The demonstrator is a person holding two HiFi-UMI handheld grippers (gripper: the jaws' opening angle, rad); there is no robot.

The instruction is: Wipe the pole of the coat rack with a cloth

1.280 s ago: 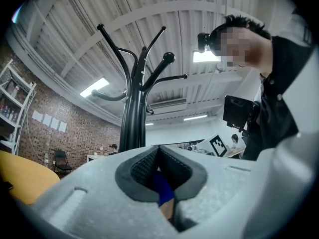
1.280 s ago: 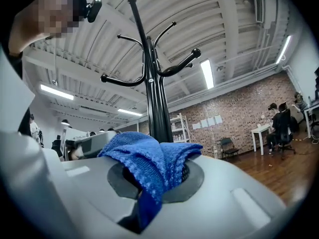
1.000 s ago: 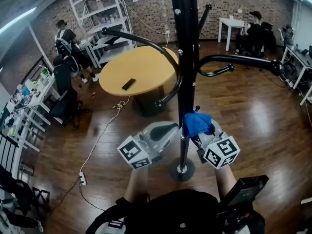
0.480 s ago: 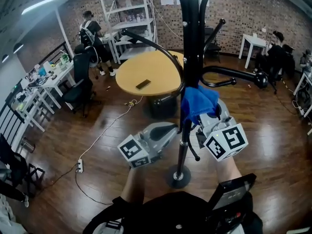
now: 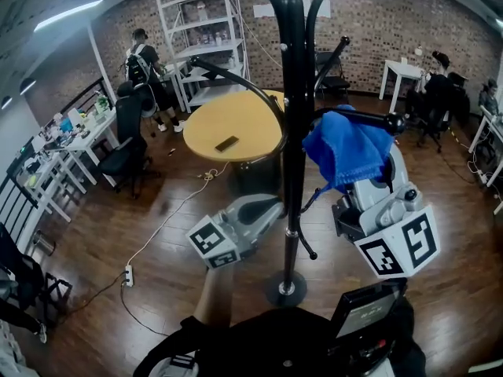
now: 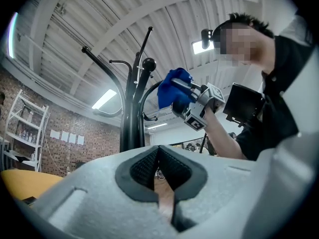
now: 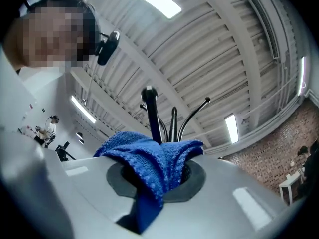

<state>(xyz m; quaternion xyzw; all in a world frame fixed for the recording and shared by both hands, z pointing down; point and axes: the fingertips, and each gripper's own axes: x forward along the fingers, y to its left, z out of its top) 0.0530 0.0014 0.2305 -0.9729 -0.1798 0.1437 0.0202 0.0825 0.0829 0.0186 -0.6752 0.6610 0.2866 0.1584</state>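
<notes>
The room is big, with a red-brown brick wall [image 5: 377, 14] at the back. The floor [image 5: 464, 210] is made of dark, shiny wood planks.

The tall black metal coat rack pole [image 5: 292, 132] stands straight up on a round base [image 5: 284, 289] on that floor. It is thin and smooth, and curved black hook arms [image 5: 236, 72] bend out from it. Behind it is a round yellow wooden table [image 5: 236, 116].

The left gripper [image 6: 160, 176] is grey and chunky. It is low down, just left of the pole. Its jaws are squeezed together at the tips and hold nothing.

The right gripper [image 7: 158, 179] is higher up, on the pole's right side. Its jaws pinch the blue knitted cloth [image 5: 346, 151]. The cloth is bunched up and floppy. It is just beside the pole, up near a hook arm. I cannot tell if it touches the pole.
</notes>
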